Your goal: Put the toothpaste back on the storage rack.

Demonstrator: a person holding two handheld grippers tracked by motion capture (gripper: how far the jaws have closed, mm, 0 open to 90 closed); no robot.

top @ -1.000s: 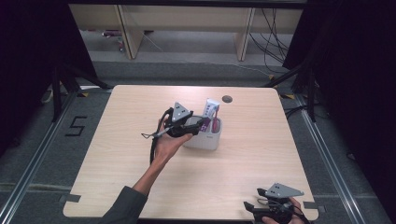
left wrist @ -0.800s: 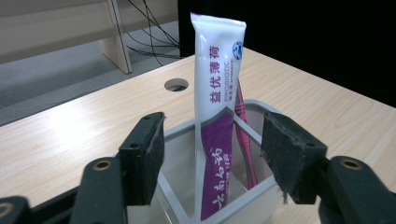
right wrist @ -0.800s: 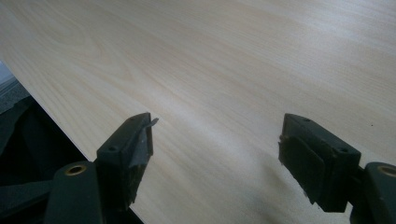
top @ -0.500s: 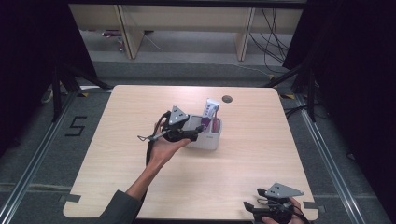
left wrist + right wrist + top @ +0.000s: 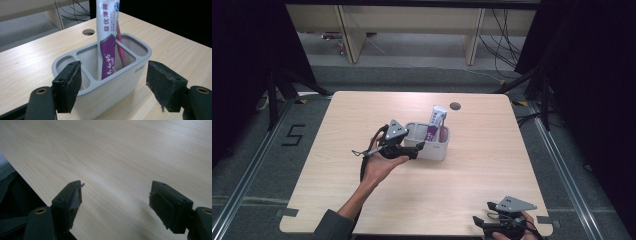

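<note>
Two wide-open jaws of the left gripper [image 5: 113,87], just opened, are being held either side of the holder [image 5: 105,82] mid-worktop [image 5: 492,180], pads clear. Light, stiff, smooth plastic is judged best taken across its walls. Tube [image 5: 107,37] and toothbrush [image 5: 120,47] are standing inside; right gripper [image 5: 116,205] is being kept open at the near edge

One holder [image 5: 432,147], one toothpaste tube [image 5: 435,125], one toothbrush [image 5: 120,45]
</note>
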